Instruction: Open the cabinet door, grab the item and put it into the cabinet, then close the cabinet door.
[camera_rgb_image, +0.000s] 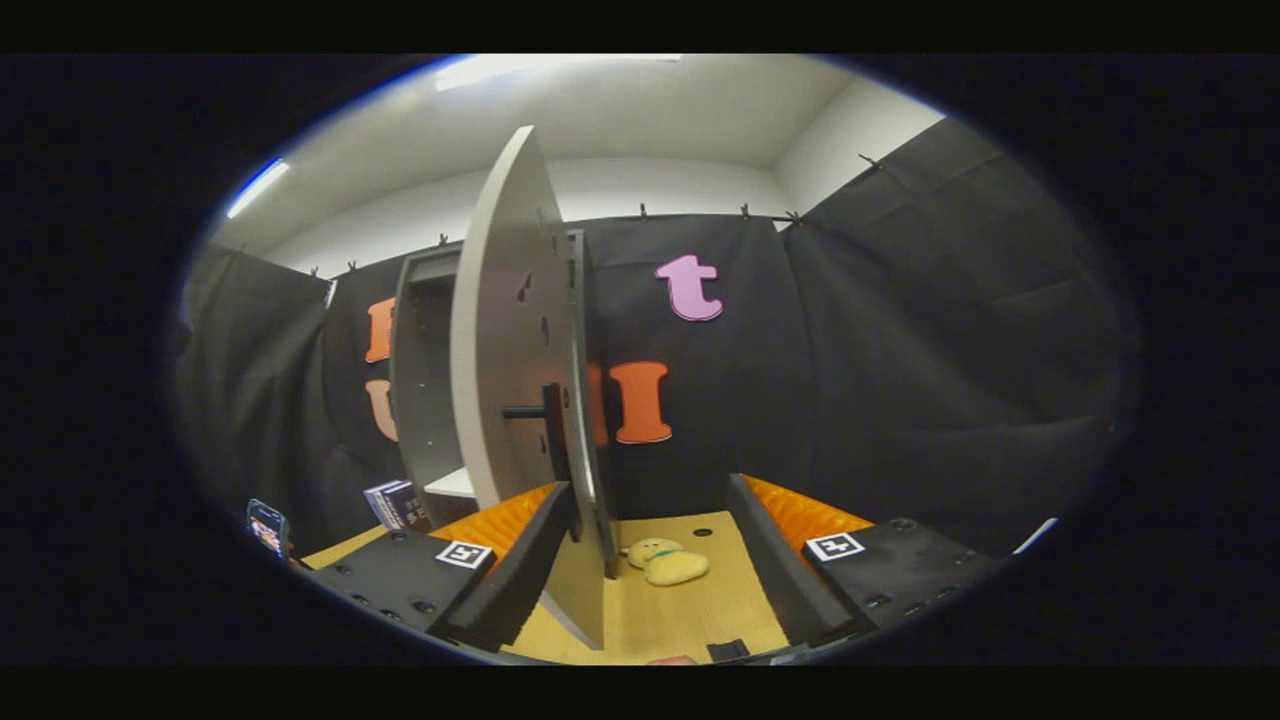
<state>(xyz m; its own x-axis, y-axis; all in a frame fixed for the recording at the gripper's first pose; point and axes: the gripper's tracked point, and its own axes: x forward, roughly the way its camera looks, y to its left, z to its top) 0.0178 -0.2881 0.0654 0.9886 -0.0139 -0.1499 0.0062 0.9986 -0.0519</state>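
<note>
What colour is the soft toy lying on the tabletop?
Pale yellow. The soft toy shows best in the gripper view, lying between the open gripper fingers, beside the open cabinet door.

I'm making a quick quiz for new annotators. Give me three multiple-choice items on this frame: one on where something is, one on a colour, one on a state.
1. Where does the plush toy lie?
A. On the table between the fingers, beyond the door's edge
B. On the cabinet shelf
C. Clamped in the gripper

2. What colour is the plush toy?
A. Blue
B. Yellow
C. Red

3. How does the cabinet door stand?
A. Fully closed
B. Taken off and lying flat
C. Swung open, edge toward the camera

Answers:
1 A: it rests on the wooden table ahead of the gripper, whose fingers are spread wide and hold nothing.
2 B: its body is pale yellow.
3 C: the cabinet interior shows behind the door, whose dark handle sticks out sideways.
</note>
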